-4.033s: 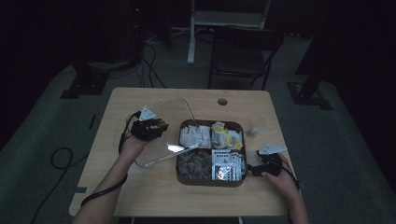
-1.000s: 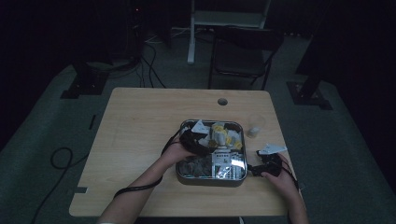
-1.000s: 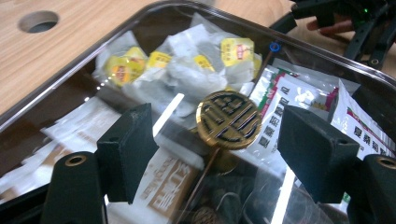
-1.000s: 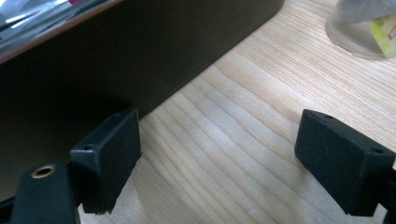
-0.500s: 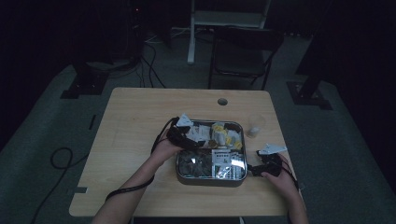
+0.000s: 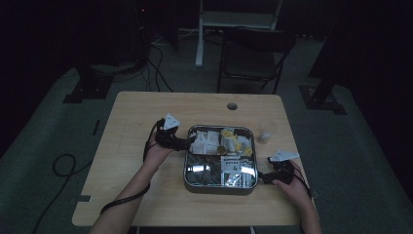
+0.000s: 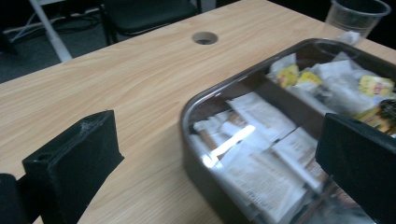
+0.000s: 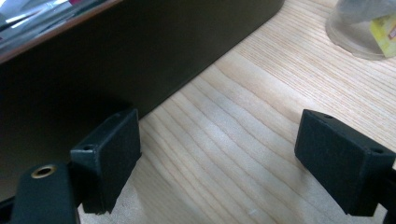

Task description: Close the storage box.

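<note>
We read the job as sorting sachets into the one metal tin [image 6: 220, 183], split into four compartments, and we judge it partly done with the current drop-off finished: the left tongs [image 6: 187, 143] sit at the tin's left rim, jaws have just been opening and now stand spread wide with nothing between them. In the left gripper view the white sachets [image 7: 261, 154] lie in the compartment just ahead of and between the jaws, inside the rim, so that load is down. Yellow sachets [image 7: 369, 86] sit in the next compartment, beyond the far-side jaw; we can't count either pile, they overlap, several of each at least. The two nearer compartments hold darker and printed packets [image 6: 233, 168], count unclear in the dim light. The right tongs [image 6: 267, 176] rest on the table [image 6: 146, 112] just beside the tin's right wall, jaws also wide apart and empty; in the right gripper view the dark tin wall [image 8: 140, 56] is touching or nearly touching one jaw, bare wood between the jaws. One clear plastic cup [image 6: 265, 130] stands beyond the right tongs, apart from the tin, with something yellow inside [image 8: 385, 39]. Counts: one tin, one cup, two tongs, one chair [image 6: 253, 48] behind the table. Left to do, we'd guess: whatever is in the cup; no loose sachets on the wood near either tongs.
</note>
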`<state>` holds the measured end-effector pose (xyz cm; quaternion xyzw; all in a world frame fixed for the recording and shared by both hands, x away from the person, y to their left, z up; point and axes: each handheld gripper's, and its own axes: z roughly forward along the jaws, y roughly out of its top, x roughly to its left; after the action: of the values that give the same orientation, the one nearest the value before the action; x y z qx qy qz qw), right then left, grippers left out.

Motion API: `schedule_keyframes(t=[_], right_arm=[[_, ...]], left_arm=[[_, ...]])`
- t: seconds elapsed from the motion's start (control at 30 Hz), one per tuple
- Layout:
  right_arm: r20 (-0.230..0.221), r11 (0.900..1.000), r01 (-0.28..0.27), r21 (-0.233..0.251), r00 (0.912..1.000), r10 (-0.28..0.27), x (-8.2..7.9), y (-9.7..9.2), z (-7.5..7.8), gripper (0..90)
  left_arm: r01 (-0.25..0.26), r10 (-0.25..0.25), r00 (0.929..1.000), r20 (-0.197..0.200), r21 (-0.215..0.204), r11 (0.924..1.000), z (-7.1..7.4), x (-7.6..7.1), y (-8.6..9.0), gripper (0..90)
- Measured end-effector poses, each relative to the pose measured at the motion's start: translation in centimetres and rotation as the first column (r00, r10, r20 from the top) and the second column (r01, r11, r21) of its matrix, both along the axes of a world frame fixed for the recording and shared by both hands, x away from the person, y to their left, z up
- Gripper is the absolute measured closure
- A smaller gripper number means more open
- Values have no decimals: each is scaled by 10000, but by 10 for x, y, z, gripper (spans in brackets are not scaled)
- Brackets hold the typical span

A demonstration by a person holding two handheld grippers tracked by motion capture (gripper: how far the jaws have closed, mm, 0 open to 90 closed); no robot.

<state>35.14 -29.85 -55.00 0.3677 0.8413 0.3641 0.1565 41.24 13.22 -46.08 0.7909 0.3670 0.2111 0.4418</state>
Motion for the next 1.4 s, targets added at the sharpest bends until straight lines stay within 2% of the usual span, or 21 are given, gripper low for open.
schedule_keyframes(t=[0.2, 0.27, 0.33, 0.53, 0.7, 0.8, 0.83, 1.0, 1.07, 1.27, 1.4], right_arm=[[-12, 10000, 6, 4, 10000, -6, 0, 0, 0, 139], [-11, 10000, 5, 4, 10000, -5, 0, 0, 0, 139], [-10, 10000, 5, 3, 10000, -5, 0, 0, 0, 139], [-9, 10000, 5, -1, 10000, -5, 0, 0, 0, 139], [-9, 10000, 6, -1, 10000, -6, 0, 0, 0, 139], [-7, 10000, 5, -2, 10000, -5, 0, 0, 0, 139], [-8, 10000, 5, -3, 10000, -5, 0, 0, 0, 139], [-9, 10000, 6, -4, 10000, -6, 0, 0, 0, 139], [-9, 10000, 7, -3, 10000, -7, 0, 0, 0, 139], [-3, 10000, 46, -9, 10000, -46, 0, 0, 0, 138], [-4, 10000, 48, -4, 10000, -48, 0, 0, 0, 138]], left_arm=[[-737, 735, 9972, -98, -264, 9969, -8, 0, 23, 4], [-825, 823, 9966, -79, -275, 9962, -8, 0, 25, 4], [-1276, 1273, 9918, -92, -354, 9912, -12, -1, 36, 4], [-1848, 1845, 9827, -133, -328, 9822, -16, -4, 52, 4], [-2080, 2072, 9776, -360, -194, 9779, -24, -7, 67, 4], [-2241, 2229, 9739, -421, -252, 9742, -28, -9, 73, 4], [-2394, 2379, 9700, -501, -272, 9705, -33, -11, 79, 4], [-2667, 2655, 9617, -681, -98, 9637, -44, -16, 94, 4], [-2789, 2786, 9579, -690, 56, 9603, -47, -19, 101, 4], [-3141, 3128, 9460, -856, -16, 9494, -56, -32, 120, 4], [-3233, 3236, 9422, -875, 170, 9461, -60, -40, 128, 4]])
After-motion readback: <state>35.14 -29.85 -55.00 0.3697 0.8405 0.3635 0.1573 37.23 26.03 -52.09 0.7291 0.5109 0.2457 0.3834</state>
